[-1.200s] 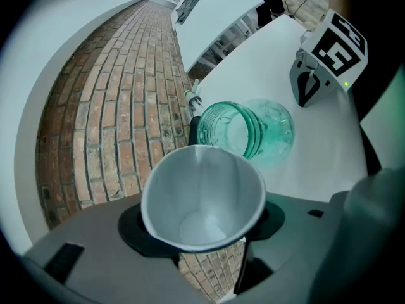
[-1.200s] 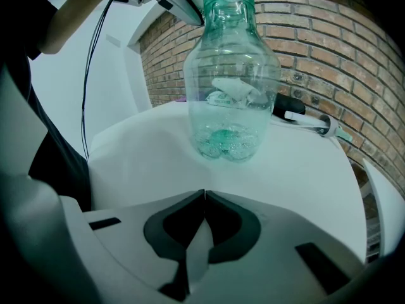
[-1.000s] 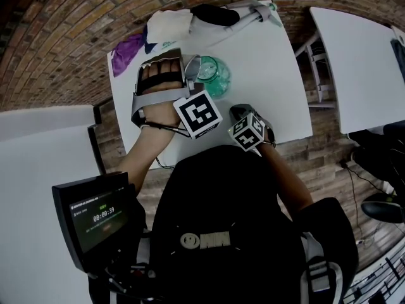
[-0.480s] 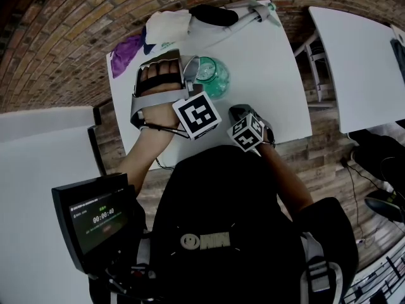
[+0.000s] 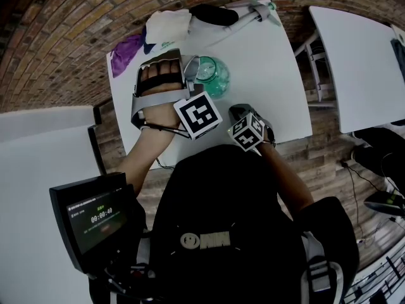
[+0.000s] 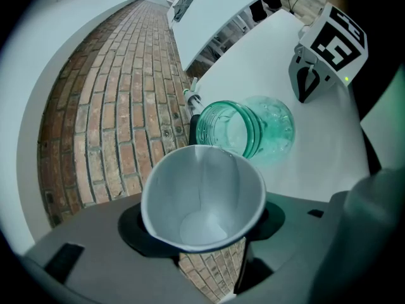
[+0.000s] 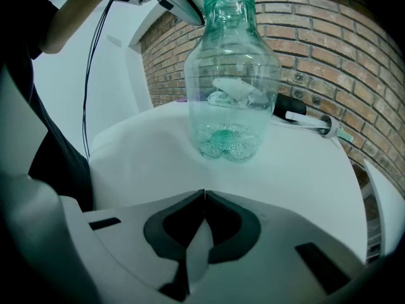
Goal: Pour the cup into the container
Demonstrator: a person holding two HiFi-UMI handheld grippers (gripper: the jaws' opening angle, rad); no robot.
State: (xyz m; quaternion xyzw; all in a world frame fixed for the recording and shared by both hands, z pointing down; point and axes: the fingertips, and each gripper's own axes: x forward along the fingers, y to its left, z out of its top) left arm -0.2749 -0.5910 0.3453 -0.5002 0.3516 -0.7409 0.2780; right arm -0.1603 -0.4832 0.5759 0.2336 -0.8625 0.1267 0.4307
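My left gripper (image 6: 201,233) is shut on a white paper cup (image 6: 202,198), tipped with its mouth toward a green see-through bottle (image 6: 247,128). Inside the cup only its white bottom shows. In the head view the cup (image 5: 192,65) sits right beside the bottle (image 5: 213,76) on the white table (image 5: 266,75). The right gripper view shows the bottle (image 7: 232,75) standing upright with its neck open at the top. My right gripper (image 7: 204,192) is shut with nothing between its jaws, resting low over the table a little in front of the bottle.
At the table's far end lie a purple cloth (image 5: 126,52), a white cloth (image 5: 169,24), a black object (image 5: 215,14) and a pen-like tool (image 5: 259,10). A second white table (image 5: 361,62) stands to the right, and a brick wall runs behind.
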